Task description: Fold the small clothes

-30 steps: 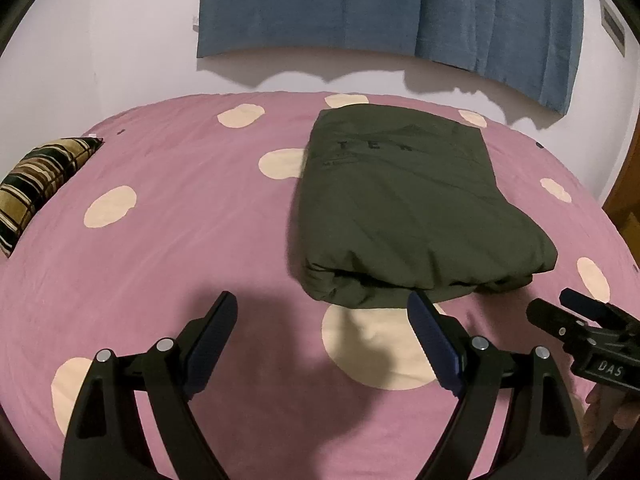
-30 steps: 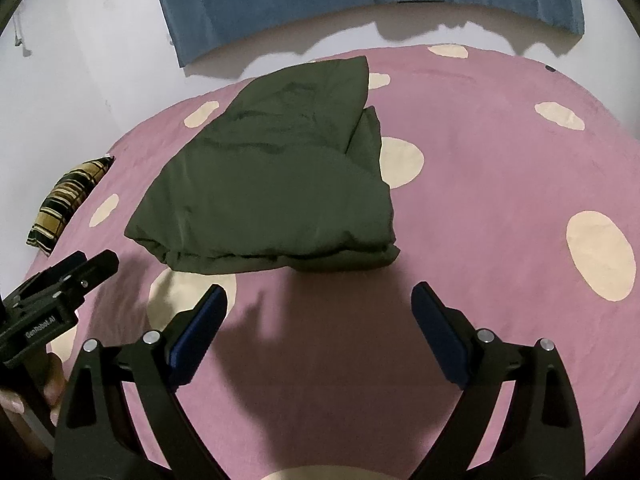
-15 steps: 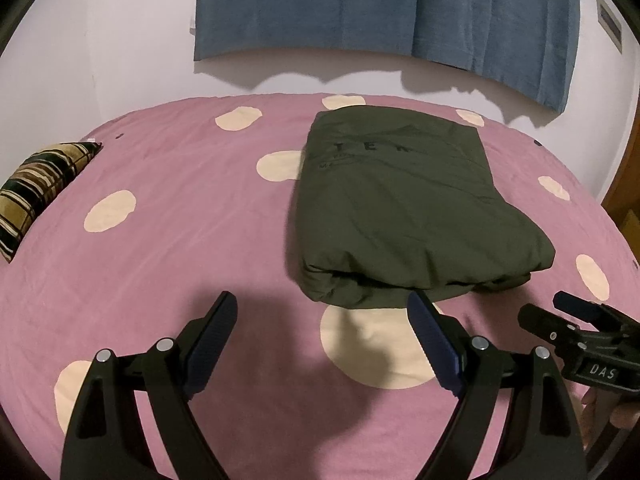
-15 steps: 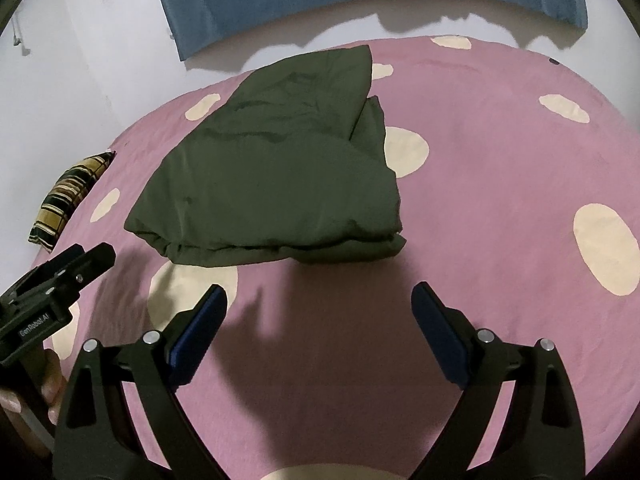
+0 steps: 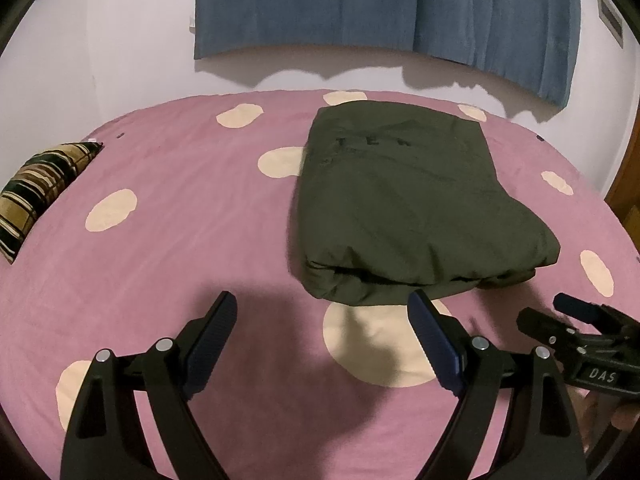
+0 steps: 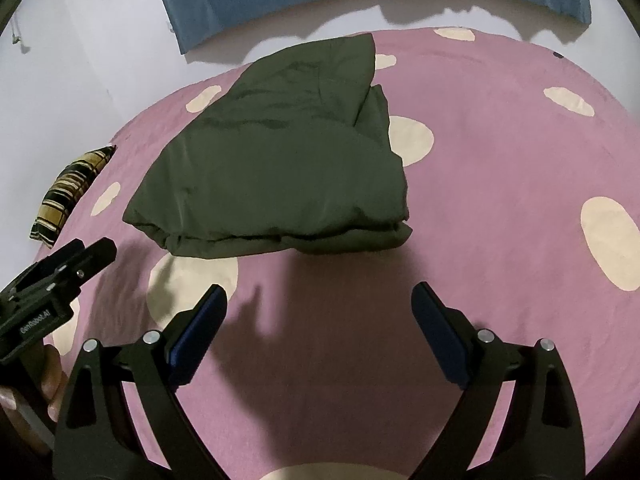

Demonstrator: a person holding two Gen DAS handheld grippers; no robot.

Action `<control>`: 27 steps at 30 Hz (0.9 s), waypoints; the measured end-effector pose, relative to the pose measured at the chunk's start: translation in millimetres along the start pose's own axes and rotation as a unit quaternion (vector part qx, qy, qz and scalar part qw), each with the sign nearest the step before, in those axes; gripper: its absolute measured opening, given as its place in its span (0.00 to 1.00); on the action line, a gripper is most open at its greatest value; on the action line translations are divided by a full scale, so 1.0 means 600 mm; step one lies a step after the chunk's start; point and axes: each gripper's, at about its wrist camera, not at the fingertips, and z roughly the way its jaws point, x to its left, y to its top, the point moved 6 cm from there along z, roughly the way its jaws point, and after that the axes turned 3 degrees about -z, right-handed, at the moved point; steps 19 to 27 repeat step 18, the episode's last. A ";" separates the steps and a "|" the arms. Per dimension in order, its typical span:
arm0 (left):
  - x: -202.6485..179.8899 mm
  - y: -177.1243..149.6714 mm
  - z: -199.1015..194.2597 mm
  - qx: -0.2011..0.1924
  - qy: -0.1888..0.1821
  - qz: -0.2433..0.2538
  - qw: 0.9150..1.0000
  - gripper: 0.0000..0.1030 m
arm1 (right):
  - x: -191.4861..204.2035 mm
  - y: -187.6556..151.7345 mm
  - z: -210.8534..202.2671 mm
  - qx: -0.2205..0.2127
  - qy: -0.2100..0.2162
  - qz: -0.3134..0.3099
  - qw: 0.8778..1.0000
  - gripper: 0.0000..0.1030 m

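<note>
Two handheld grippers hover side by side above a bed, both angled downward. The left gripper (image 5: 322,316) has its two blue-padded fingers spread wide with nothing between them; beneath it lies only bedding. The right gripper (image 6: 320,308) is likewise spread wide and empty, and in the left camera's view it shows at the lower right edge, just beside the left one.

Just beyond the fingertips of both grippers lies the task's garment, a dark olive garment (image 5: 404,208), already folded into a thick, roughly rectangular bundle. Its near edge, where several layers stack up, faces the grippers but does not touch them. Faint lettering shows on its top face near the far end. From the right camera, one far corner looks less tidy, with a lower layer sticking out to the right.

The garment rests on a pink bedspread (image 5: 180,240) with cream spots. A striped cushion (image 5: 38,188) sits at the far left edge, well apart from the garment. A blue curtain (image 5: 380,8) hangs on the pale wall behind.

Judging from this, the folding looks nearly or fully finished, and the hands are pausing clear of the cloth. A sensible next move would be either tucking the protruding layer square or leaving the bundle as done.
</note>
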 end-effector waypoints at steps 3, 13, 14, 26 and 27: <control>0.002 0.001 0.000 0.001 -0.001 -0.005 1.000 0.85 | 0.001 -0.002 0.002 0.003 0.001 0.000 1.000 0.91; 0.005 0.034 -0.035 -0.059 -0.006 0.012 0.998 0.87 | 0.000 0.003 -0.003 -0.002 0.019 0.009 1.000 0.91; 0.016 0.044 -0.033 -0.053 -0.010 0.008 0.999 0.87 | 0.000 0.007 -0.009 -0.005 0.021 0.009 1.000 0.91; 0.075 0.103 0.002 -0.047 0.020 -0.013 0.999 0.87 | -0.021 0.050 -0.042 -0.035 0.033 0.017 0.999 0.91; 0.075 0.103 0.002 -0.047 0.020 -0.013 0.999 0.87 | -0.021 0.050 -0.042 -0.035 0.033 0.017 0.999 0.91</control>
